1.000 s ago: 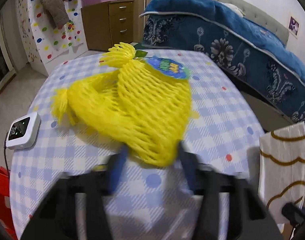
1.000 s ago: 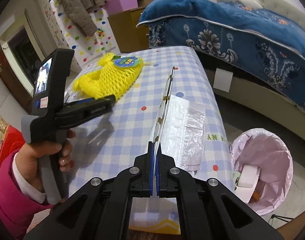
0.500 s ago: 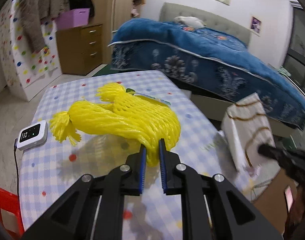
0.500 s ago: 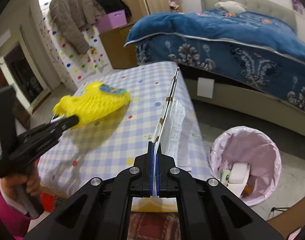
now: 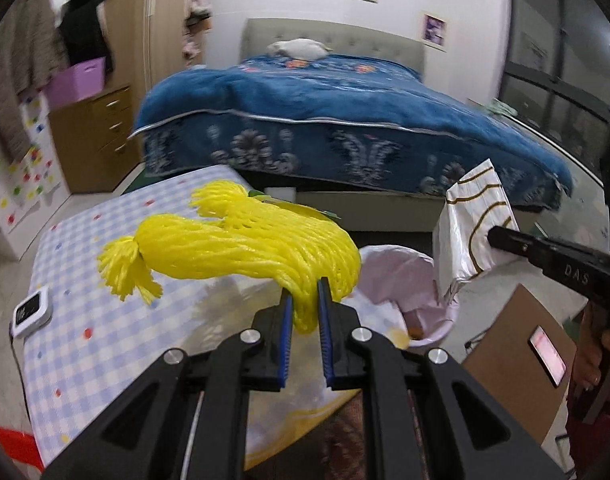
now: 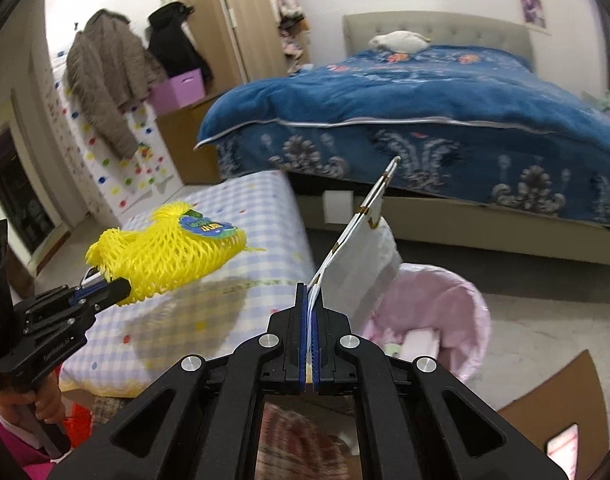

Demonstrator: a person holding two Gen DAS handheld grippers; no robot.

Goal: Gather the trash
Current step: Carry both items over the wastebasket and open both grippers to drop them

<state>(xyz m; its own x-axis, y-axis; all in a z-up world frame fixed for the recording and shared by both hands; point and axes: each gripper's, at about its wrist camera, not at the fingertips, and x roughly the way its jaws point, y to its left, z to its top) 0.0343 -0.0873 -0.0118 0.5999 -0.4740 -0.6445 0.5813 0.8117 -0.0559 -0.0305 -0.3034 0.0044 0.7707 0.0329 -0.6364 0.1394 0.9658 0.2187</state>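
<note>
A yellow foam fruit net (image 5: 241, 248) hangs in the air above the checked table (image 5: 81, 344), pinched at its near end by my left gripper (image 5: 305, 304), which is shut on it. The net (image 6: 165, 252) with its blue label also shows in the right wrist view, held by the left gripper (image 6: 113, 286). My right gripper (image 6: 310, 300) is shut on a flat white plastic wrapper (image 6: 361, 256) with gold stripes, raised over the rim of the pink-lined trash bin (image 6: 457, 304). In the left wrist view the wrapper (image 5: 477, 232) hangs beside the bin (image 5: 401, 280).
A white electronic device (image 5: 31, 312) lies on the table's left edge. A bed with a blue blanket (image 5: 345, 120) stands behind. A brown cardboard box (image 5: 517, 364) with a phone on it sits right of the bin. A dresser with a purple box (image 5: 81, 80) stands at the back left.
Both grippers rose and swung right toward the bin. The left closed on the yellow net and lifted it off the table; the right carried the wrapper off the table to above the bin.
</note>
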